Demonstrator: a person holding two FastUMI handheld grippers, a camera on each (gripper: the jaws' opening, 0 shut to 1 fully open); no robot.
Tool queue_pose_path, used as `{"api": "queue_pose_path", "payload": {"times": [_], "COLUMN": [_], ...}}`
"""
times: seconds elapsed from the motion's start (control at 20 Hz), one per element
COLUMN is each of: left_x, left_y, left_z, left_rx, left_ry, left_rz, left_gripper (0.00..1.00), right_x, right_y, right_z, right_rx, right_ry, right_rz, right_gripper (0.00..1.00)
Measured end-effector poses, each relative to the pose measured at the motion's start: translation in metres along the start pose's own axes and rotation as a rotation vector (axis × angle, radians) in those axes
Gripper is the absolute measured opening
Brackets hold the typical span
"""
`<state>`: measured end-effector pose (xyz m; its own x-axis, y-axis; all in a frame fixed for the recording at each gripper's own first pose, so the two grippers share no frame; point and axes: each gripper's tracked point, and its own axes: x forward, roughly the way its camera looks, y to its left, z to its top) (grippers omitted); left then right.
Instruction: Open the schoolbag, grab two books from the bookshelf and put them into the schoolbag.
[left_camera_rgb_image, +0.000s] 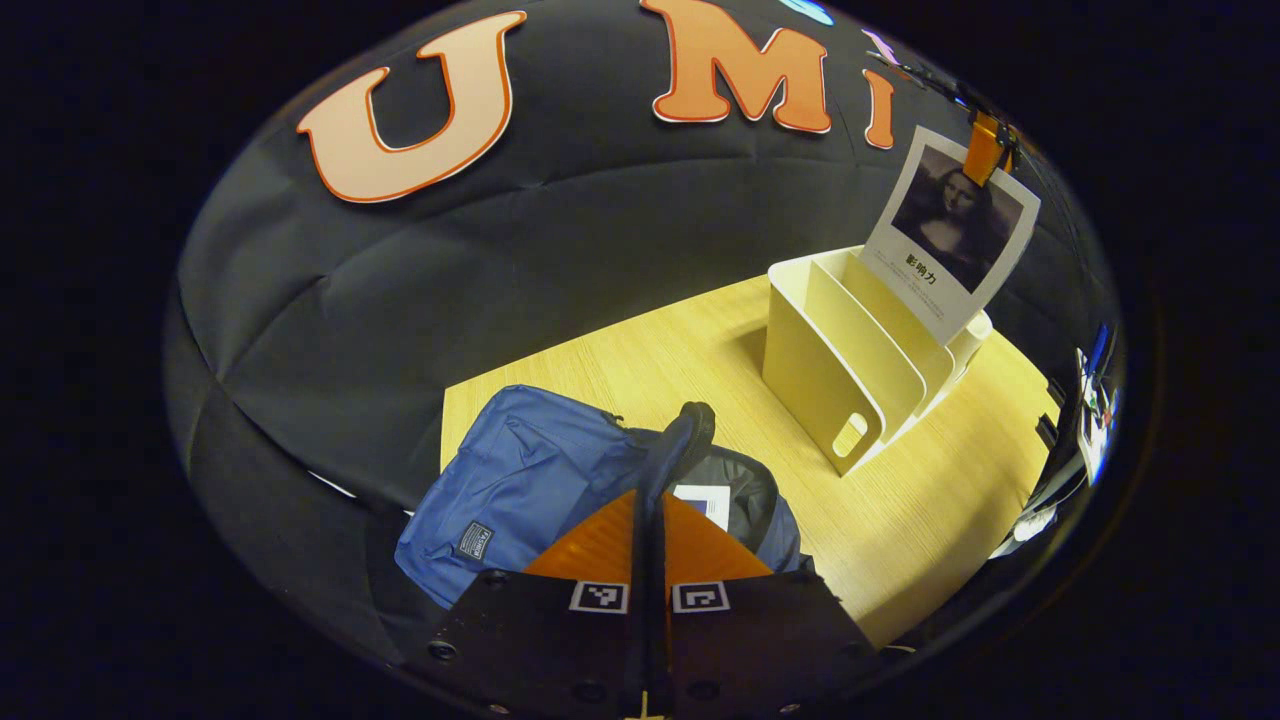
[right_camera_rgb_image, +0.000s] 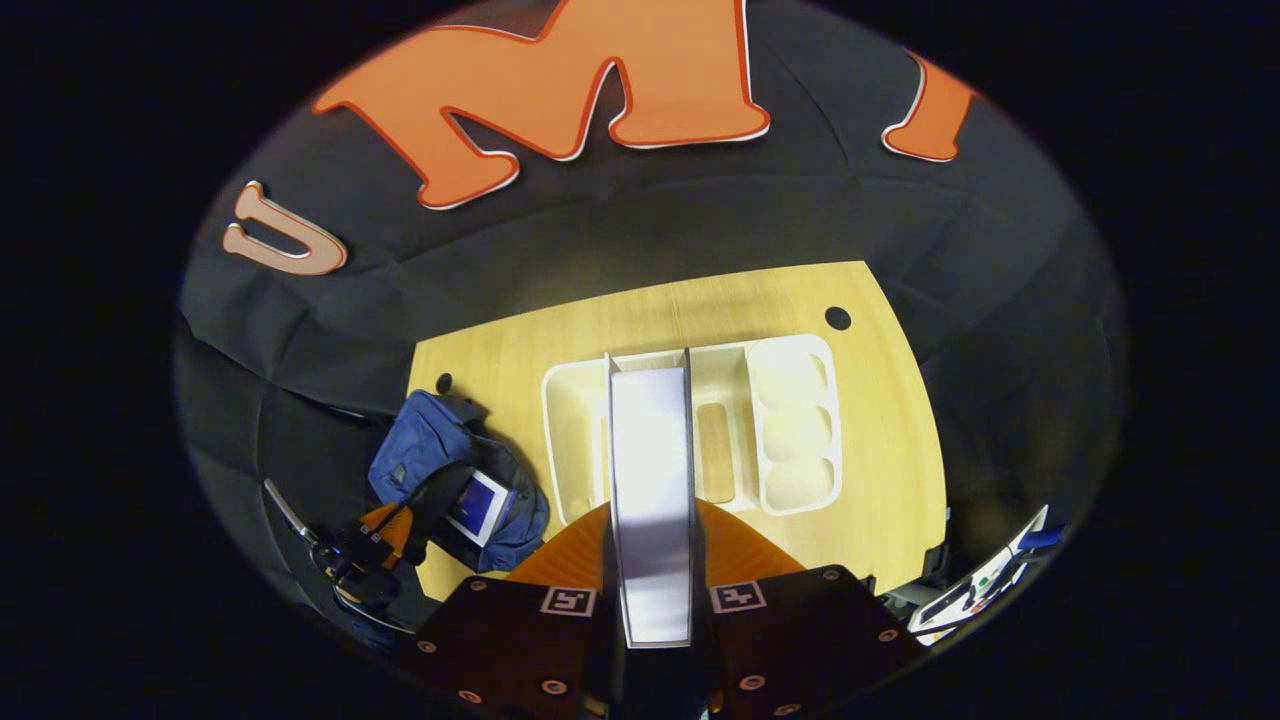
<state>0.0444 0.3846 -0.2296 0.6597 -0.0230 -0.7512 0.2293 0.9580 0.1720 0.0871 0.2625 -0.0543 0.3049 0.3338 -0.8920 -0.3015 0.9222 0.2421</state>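
Plainly, a blue schoolbag (left_camera_rgb_image: 520, 480) is seen lying open at the desk's (left_camera_rgb_image: 930, 520) left edge, one book (right_camera_rgb_image: 478, 503) inside. Its strap (left_camera_rgb_image: 672, 440) is pinched by the left tool (left_camera_rgb_image: 650, 600). A second book (right_camera_rgb_image: 652, 500) is clamped by the right tool (right_camera_rgb_image: 655, 630) above the white bookshelf (right_camera_rgb_image: 790, 430), mid-desk. One black hole (right_camera_rgb_image: 838, 318) is seen near the far right corner.
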Motion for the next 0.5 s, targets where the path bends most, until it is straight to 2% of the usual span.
{"api": "queue_pose_path", "payload": {"times": [0.1, 0.3, 0.5], "left_x": [-0.001, -0.002, -0.006], "left_y": [0.000, 0.004, 0.007], "left_z": [0.001, 0.004, 0.010], "left_rx": [0.006, 0.025, 0.057], "left_ry": [0.003, 0.007, 0.005], "left_rz": [0.002, 0.019, 0.033], "left_gripper": [0.02, 0.02, 0.02], "right_x": [-0.004, 0.001, 0.012], "right_y": [0.019, 0.033, 0.060], "right_z": [-0.012, -0.026, -0.048], "right_rx": [0.041, 0.107, 0.197], "right_ry": [-0.008, -0.033, -0.012], "right_rz": [0.088, 0.192, 0.328], "right_gripper": [0.27, 0.25, 0.25]}}
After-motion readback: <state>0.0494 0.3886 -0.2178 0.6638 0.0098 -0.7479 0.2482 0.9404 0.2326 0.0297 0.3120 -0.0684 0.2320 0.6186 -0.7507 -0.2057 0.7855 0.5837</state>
